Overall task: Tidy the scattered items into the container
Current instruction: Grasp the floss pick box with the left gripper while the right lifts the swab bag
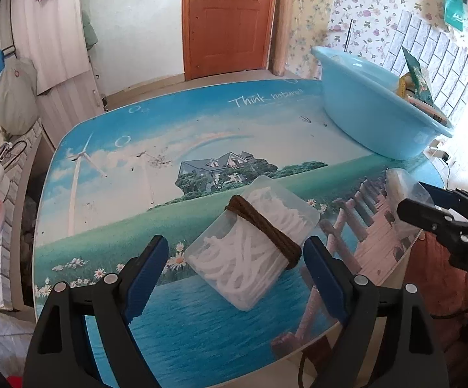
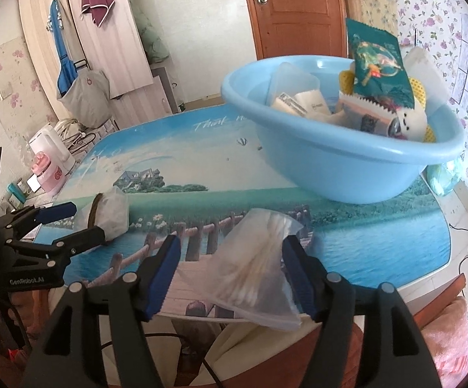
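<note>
The left claw (image 1: 235, 270) is standing spread, its 2 blue fingers (image 1: 146, 274) flanking a clear plastic box (image 1: 253, 245) without touching it. The box is lying on the bench (image 1: 201, 323) between the fingers, tilted diagonally, packed with white floss picks and wrapped by a brown band (image 1: 264, 229) across its far half.

The right claw (image 2: 232, 273) is also standing spread, with a clear bag of cotton swabs (image 2: 253, 265) lying between its fingers at the bench's near edge (the bag's near corner is hanging past that edge). The right-hand finger seems to be touching the bag's side; the left-hand one is apart from it.

Beyond the right claw and to its right, a light blue basin (image 2: 347, 168) is sitting on the bench, holding a green snack packet (image 2: 379, 64), small white boxes and other packets. Beyond the basin, a brown wooden door (image 2: 295, 9) is standing shut.
</note>
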A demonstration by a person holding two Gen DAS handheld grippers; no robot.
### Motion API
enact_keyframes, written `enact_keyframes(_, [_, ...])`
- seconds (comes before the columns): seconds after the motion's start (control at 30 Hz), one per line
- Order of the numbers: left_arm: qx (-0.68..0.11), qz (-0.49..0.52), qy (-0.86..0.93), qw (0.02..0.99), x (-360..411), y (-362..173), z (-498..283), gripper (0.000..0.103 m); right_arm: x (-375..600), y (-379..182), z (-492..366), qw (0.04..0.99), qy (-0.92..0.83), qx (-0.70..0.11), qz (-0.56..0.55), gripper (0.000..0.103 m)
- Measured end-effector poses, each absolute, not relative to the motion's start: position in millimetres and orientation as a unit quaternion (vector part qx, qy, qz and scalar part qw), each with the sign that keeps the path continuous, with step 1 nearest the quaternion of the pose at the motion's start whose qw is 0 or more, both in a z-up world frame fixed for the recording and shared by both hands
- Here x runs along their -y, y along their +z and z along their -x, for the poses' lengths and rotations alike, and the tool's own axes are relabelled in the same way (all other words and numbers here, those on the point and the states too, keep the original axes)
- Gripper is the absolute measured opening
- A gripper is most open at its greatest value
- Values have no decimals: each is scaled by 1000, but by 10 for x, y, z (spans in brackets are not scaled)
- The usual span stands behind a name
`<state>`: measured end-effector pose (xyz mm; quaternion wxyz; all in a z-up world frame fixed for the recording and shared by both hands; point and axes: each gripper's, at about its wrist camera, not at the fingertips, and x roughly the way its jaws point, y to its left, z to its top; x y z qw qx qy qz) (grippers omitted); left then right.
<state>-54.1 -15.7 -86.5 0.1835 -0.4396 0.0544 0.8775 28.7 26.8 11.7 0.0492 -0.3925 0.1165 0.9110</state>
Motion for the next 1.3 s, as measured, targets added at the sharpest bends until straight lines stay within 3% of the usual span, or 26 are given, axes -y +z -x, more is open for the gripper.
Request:
enact_keyframes(0.5, [-75,438,877,184,10,-1026,682,89,-152,-7,-211,35,905,-85,415,66])
enact_keyframes(0.77, [-57,442,878,177,137,-1002,703,89,-16,-107,-52,27,906,-46,420,73])
enact_keyframes(0.9, [-73,438,880,168,152,-1029,649,95,33,-130,32,27,909,-31,414,81])
enact_keyframes(1.03, [-65,439,882,155,176,-1060,657,103,38,-167,51,40,911,-35,408,102])
enact_keyframes(1.3, [-61,424,890,155,206,-1077,612,103,-45,-180,13,60,911,-49,405,103])
